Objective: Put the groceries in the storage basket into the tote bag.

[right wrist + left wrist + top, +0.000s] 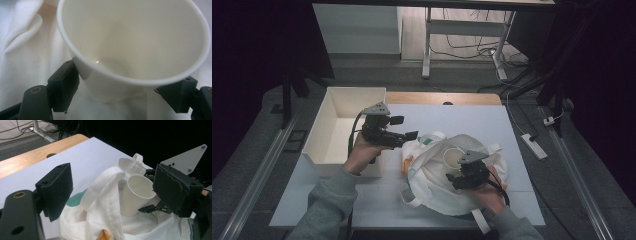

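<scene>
The white paper cup point(132, 50) sits between the right gripper's point(120, 87) two jaws, mouth tilted toward that gripper's camera, its long axis running away from the jaws and slightly upward. In the right gripper view the left pad touches the cup wall just under the rim; the right pad stands close beside the wall, contact there not clear. Judged: the jaws are closed on the cup at a wide setting, holding it over the white cloth bag point(437, 185).

In the high view the cup point(455, 157) stands inside the bag's open mouth, ahead of the right gripper point(464, 175). The left gripper point(110, 192) hangs above the bag's near edge with its jaws wide apart and nothing between them; the cup point(136, 195) lies ahead of them and to their right. The right hand is plainly the nearer.

The cup's base is hidden by the jaws and cloth. An orange item point(103, 235) in the bag cannot be identified. A white bin point(347, 125) stands behind the left gripper.
</scene>
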The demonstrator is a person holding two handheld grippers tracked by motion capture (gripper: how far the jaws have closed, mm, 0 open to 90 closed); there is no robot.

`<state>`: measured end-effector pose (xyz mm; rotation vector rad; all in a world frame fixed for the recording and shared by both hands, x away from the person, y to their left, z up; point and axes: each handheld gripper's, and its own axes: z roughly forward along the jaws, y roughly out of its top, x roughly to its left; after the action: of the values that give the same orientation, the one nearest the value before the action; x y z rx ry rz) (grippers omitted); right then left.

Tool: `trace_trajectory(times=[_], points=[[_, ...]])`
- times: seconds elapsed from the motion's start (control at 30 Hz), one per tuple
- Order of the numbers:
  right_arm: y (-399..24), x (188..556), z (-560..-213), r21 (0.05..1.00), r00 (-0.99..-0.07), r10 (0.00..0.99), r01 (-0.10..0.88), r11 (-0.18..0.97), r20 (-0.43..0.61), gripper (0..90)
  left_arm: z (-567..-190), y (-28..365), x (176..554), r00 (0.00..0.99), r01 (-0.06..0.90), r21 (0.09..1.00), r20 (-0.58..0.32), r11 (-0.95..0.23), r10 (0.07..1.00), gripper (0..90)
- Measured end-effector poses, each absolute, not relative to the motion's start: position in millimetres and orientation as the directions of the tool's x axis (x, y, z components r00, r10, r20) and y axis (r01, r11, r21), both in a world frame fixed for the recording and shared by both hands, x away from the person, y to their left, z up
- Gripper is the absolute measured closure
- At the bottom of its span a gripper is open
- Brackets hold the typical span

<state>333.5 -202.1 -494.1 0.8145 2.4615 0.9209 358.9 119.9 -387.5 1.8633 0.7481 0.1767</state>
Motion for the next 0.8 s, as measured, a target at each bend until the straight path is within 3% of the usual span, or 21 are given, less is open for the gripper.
trace_trajectory(times=[0.2,0.63,0.8], points=[[-202,334,-494,0.692,-0.757,0.636,0.381,0.613,-0.147,22.0,-388,119,358,0.793,0.41,0.881,-0.218,-0.235,0.569,16.7],[-217,327,-475,0.753,-0.742,0.665,0.39,0.531,-0.085,7.3,-388,118,356,0.795,0.403,0.876,-0.192,-0.264,0.576,17.4],[-228,320,-462,0.777,-0.733,0.675,0.377,0.504,-0.083,7.1,-388,117,352,0.797,0.397,0.868,-0.165,-0.298,0.581,17.8]])
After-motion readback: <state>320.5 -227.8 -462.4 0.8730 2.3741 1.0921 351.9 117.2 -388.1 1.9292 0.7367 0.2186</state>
